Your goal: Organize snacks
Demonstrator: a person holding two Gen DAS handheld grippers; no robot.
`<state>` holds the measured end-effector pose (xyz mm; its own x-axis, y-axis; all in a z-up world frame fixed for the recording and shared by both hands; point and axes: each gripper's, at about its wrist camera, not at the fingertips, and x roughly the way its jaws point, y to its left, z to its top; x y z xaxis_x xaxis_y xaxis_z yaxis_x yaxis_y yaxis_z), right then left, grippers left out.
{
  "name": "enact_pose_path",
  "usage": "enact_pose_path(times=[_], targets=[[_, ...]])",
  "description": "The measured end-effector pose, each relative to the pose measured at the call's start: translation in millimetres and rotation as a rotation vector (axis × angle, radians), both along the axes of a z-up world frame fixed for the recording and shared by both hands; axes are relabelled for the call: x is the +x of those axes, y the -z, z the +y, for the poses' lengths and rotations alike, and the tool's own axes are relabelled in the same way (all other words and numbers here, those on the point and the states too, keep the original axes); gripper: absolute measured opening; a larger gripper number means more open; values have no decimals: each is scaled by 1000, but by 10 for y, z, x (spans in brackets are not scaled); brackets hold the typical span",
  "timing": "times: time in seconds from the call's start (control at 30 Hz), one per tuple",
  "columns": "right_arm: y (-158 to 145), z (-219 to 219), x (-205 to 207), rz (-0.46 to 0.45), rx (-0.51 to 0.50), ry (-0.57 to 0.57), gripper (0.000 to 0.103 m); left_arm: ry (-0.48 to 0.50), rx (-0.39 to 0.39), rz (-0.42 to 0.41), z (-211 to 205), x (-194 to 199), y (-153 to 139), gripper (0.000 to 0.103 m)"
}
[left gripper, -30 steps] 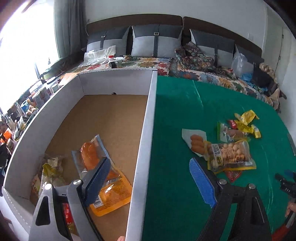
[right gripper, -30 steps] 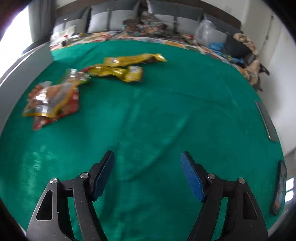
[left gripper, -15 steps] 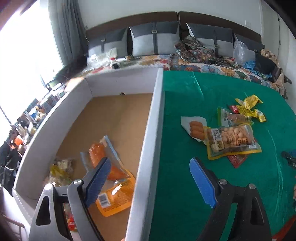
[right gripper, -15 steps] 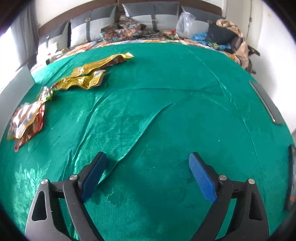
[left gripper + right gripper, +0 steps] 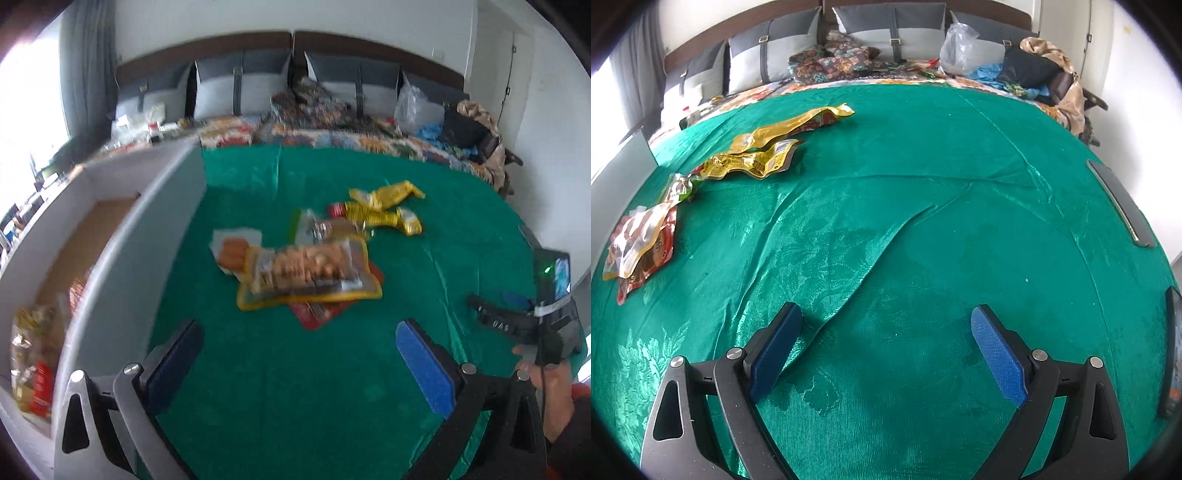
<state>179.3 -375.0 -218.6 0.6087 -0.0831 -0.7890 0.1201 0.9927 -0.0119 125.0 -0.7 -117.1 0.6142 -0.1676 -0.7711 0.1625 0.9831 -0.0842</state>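
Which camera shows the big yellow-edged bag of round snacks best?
The left wrist view: the yellow-edged bag lies near centre, seen from above, slightly blurred, overlapping other packets. The right wrist view catches it only at the far left edge, foreshortened and glary.

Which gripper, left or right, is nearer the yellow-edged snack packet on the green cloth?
Left. The left gripper hangs open just short of the yellow-edged snack packet, which lies straight ahead. The right gripper, also open, is well off to its right.
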Motion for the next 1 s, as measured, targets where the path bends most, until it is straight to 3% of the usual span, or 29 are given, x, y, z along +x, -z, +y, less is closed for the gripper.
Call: enact_pose_path(times=[0.1, 0.3, 0.47, 0.67, 1.0], targets=[[2, 2, -1, 0, 0, 0, 95, -21, 28, 125, -70, 250, 492, 103], [5, 5, -3, -1, 1, 1, 95, -33, 108, 176, -179, 569, 863, 103], [7, 6, -2, -2, 2, 1, 95, -25, 87, 83, -145, 702, 885, 103], [8, 4, 0, -3, 8, 2, 95, -20, 86, 74, -143, 776, 897, 103], [22, -20, 381, 2, 9, 80, 98, -21, 86, 74, -143, 767, 893, 103]])
